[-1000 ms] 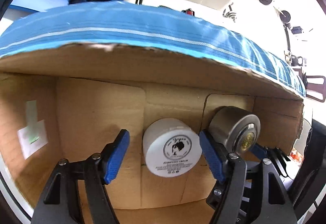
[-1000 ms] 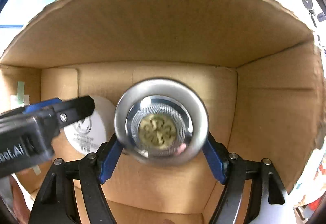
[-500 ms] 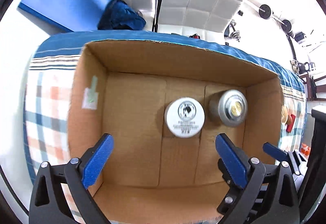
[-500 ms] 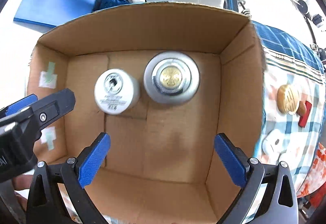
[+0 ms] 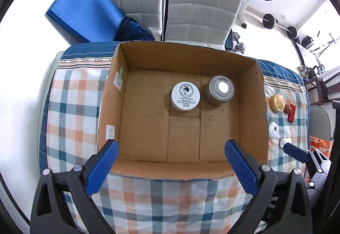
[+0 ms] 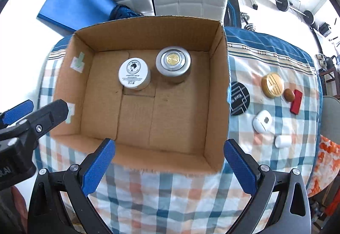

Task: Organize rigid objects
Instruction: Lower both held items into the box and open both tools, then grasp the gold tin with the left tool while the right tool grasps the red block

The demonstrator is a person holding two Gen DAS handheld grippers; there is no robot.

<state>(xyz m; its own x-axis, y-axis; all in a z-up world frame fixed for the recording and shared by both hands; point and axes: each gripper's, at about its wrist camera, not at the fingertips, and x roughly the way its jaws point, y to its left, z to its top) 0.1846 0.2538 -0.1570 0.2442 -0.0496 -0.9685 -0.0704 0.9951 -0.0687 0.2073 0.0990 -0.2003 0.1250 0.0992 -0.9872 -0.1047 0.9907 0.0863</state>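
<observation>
An open cardboard box [image 5: 252,110] [image 6: 218,76] sits on a checked cloth. Inside, near its far wall, a white cream jar [image 5: 185,95] [image 6: 134,72] stands beside a silver tin with a gold emblem [image 5: 220,89] [image 6: 173,63]. My left gripper [image 5: 171,163] hangs high above the box's near edge, open and empty. My right gripper [image 6: 169,161] is also above the near edge, open with nothing between its fingers. The left gripper's fingers [image 6: 42,113] show at the left of the right wrist view.
On the cloth right of the box lie a gold round tin [image 6: 272,84], a brown ball [image 6: 289,94], a red block [image 6: 296,101], a white case [image 6: 262,121], a small white cylinder [image 6: 283,141] and a black disc [image 6: 239,98]. Padded chairs [image 5: 199,6] stand behind.
Both grippers let go of the jar and the tin, opened wide and rose out of the box. The two containers stay on the box floor.
</observation>
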